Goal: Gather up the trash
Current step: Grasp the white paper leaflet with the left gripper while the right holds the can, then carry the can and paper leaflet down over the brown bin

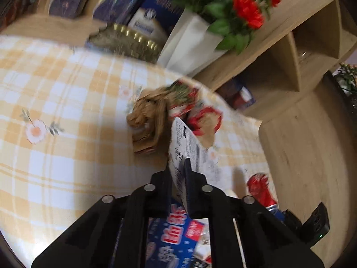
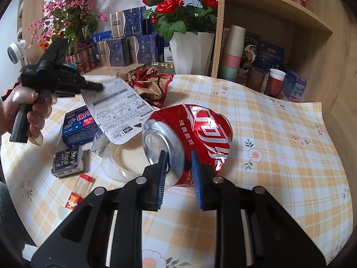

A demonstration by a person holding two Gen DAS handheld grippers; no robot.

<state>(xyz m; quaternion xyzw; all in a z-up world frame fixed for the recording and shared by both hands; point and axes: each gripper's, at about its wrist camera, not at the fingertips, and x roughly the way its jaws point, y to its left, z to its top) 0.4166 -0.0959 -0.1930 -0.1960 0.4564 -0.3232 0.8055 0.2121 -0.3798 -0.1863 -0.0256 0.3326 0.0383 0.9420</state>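
left gripper (image 1: 178,174) clamped on a white printed paper sheet (image 1: 189,147) – right gripper (image 2: 178,167) clamped on a crushed red soda can (image 2: 200,129), above the yellow checked tablecloth (image 2: 279,134).

Both fisheye views look steeply down along their own gripper fingers, close over the checked desk (image 2: 279,120). Both share the printed paper sheet (image 1: 189,147) and white flower pot (image 2: 191,51); the right view faces the shelf.
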